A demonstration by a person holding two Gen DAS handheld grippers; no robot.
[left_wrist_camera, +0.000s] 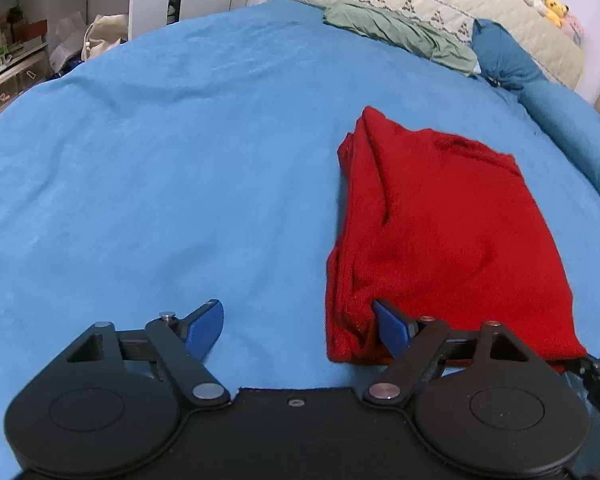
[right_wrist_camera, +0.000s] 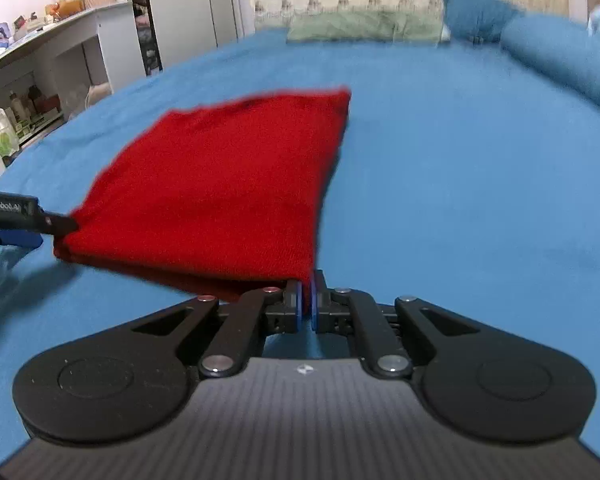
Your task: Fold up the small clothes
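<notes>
My right tool (right_wrist_camera: 308, 300) pinches the near right corner of the red garment (left_wrist_camera: 440, 232) on the blue bed (left_wrist_camera: 160, 160) — my left tool (left_wrist_camera: 296, 326) gapes wide at its near left corner, one finger (left_wrist_camera: 392, 328) touching cloth.

Red garment (left_wrist_camera: 440, 220) — folded, near edge lifted off bed.

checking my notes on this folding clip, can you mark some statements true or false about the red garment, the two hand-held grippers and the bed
1. The right hand-held gripper is shut on the red garment. True.
2. The left hand-held gripper is clamped shut. False: its jaws stand wide open.
3. The garment lies on a blue sheet. True.
4. A yellow garment lies at the bed's far end. False: the green garment does.
</notes>
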